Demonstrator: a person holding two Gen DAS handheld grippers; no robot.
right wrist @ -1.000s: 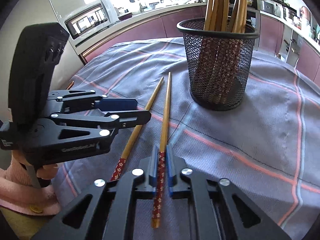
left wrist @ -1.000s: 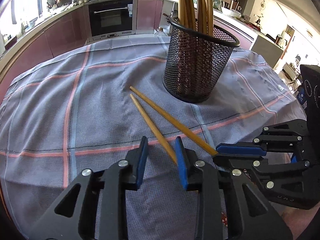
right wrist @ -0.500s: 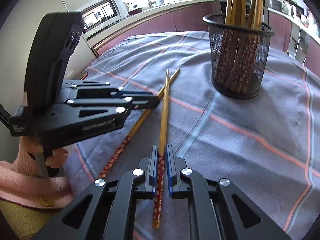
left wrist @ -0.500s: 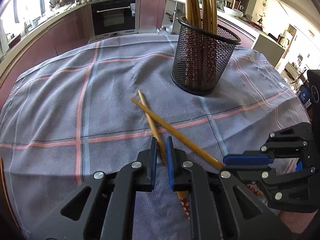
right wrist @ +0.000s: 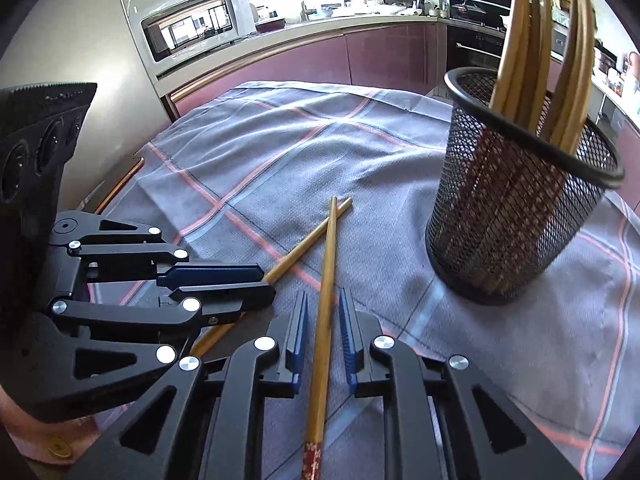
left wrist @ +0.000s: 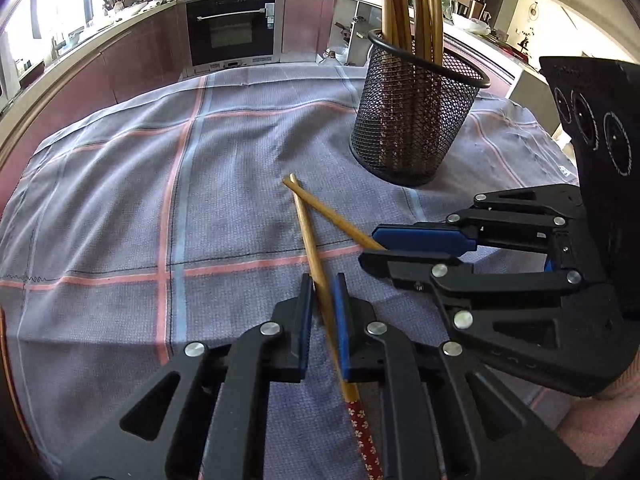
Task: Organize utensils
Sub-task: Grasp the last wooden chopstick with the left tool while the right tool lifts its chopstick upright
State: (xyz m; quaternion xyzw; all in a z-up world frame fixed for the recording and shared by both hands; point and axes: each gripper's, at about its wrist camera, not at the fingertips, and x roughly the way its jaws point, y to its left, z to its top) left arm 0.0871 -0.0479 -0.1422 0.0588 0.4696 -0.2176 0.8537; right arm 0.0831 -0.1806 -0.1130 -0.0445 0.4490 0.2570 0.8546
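Observation:
Two wooden chopsticks with red flowered ends lie crossed at their tips on the checked cloth. One chopstick (left wrist: pixel 316 264) runs between the fingers of my left gripper (left wrist: pixel 322 312), whose jaws stand slightly apart beside it. The other chopstick (right wrist: pixel 326 280) runs between the fingers of my right gripper (right wrist: pixel 323 328), which is open around it. The black mesh holder (left wrist: pixel 412 116) with several chopsticks upright in it stands beyond the crossed tips; it shows in the right wrist view (right wrist: pixel 516 220) too. Each gripper shows in the other's view, the right (left wrist: pixel 420 248) and the left (right wrist: pixel 224 280).
The grey cloth with pink and blue lines (left wrist: pixel 180 200) covers the round table. Kitchen cabinets and an oven (left wrist: pixel 232 28) stand behind the table. A microwave (right wrist: pixel 192 24) sits on the counter to the left in the right wrist view.
Both grippers have opened: the right let go of its chopstick and the left loosened on its own. The two chopsticks now lie crossed at the tips. Both grippers moved closer together.

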